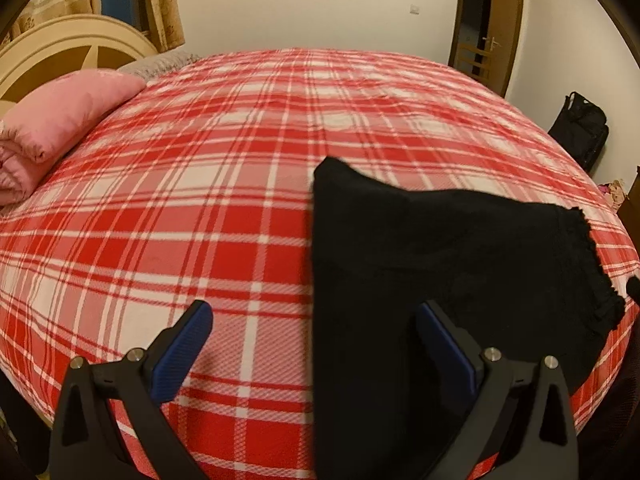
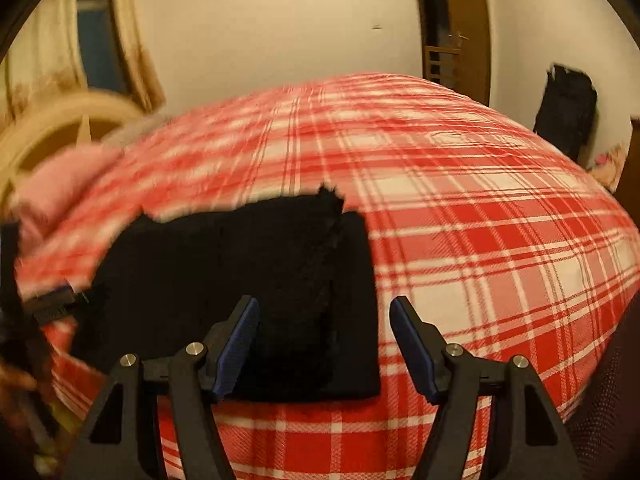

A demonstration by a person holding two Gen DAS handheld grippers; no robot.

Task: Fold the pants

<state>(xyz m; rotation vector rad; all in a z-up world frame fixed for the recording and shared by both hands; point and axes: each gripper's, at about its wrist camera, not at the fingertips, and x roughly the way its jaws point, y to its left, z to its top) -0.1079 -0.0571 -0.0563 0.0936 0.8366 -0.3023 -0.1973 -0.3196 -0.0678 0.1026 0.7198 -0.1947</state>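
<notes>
The black pants lie folded into a compact stack on the red plaid bed, near its front edge. In the right wrist view the pants show a frayed hem on top. My left gripper is open and empty, just above the stack's left edge. My right gripper is open and empty, above the stack's right front edge. The left gripper also shows blurred at the left of the right wrist view.
A rolled pink blanket lies at the bed's head by a cream headboard. A black bag stands on the floor by the far wall. An open doorway is behind the bed.
</notes>
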